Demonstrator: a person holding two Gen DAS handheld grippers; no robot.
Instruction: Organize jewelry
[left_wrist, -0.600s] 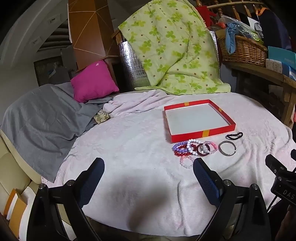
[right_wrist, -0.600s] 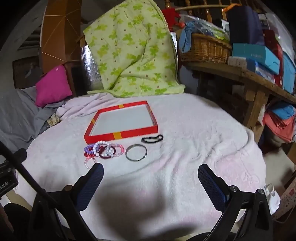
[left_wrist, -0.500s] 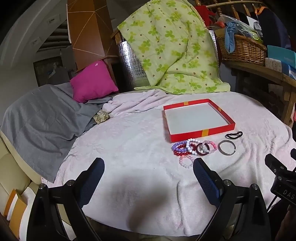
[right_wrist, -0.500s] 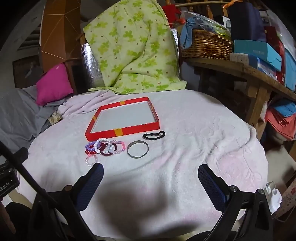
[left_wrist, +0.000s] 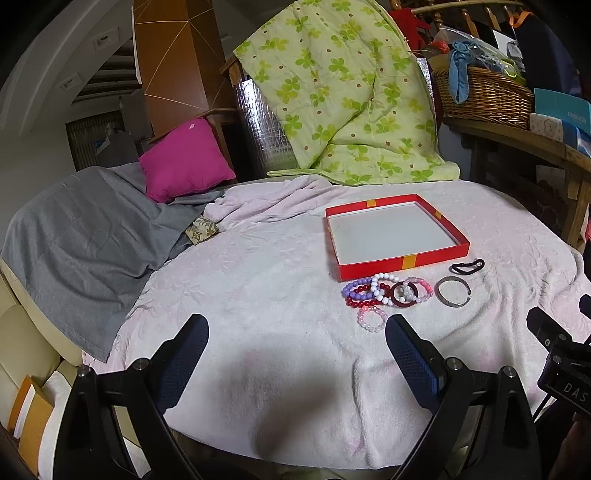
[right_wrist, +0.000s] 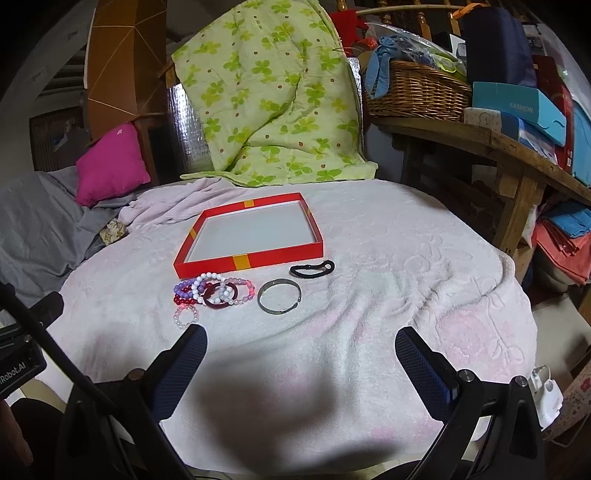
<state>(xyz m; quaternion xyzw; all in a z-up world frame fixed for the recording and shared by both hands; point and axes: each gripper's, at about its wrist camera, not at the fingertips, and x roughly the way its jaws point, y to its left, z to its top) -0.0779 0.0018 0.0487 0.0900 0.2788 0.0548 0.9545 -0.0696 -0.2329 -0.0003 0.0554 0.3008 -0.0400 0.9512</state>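
Note:
A shallow red box lid (left_wrist: 402, 263) (right_wrist: 247, 261) with a white inside lies empty on the pink blanket. In front of it is a cluster of bead bracelets (left_wrist: 380, 291) (right_wrist: 210, 291), a small pale pink bead bracelet (left_wrist: 370, 319) (right_wrist: 184, 317), a silver bangle (left_wrist: 453, 295) (right_wrist: 279, 296) and a black hair tie (left_wrist: 467, 266) (right_wrist: 312, 269). My left gripper (left_wrist: 297, 347) is open and empty, short of the jewelry. My right gripper (right_wrist: 301, 356) is open and empty, near the front edge.
The round table wears a pink blanket (left_wrist: 258, 295). A grey cloth (left_wrist: 81, 236) and magenta cushion (left_wrist: 184, 158) lie at left. A green quilt (left_wrist: 347, 92) hangs behind. A wooden shelf with a wicker basket (right_wrist: 417, 90) and boxes stands at right.
Both grippers have drifted slightly forward toward the jewelry and tilted a little; the right view shows the items somewhat nearer. Nothing on the table has moved.

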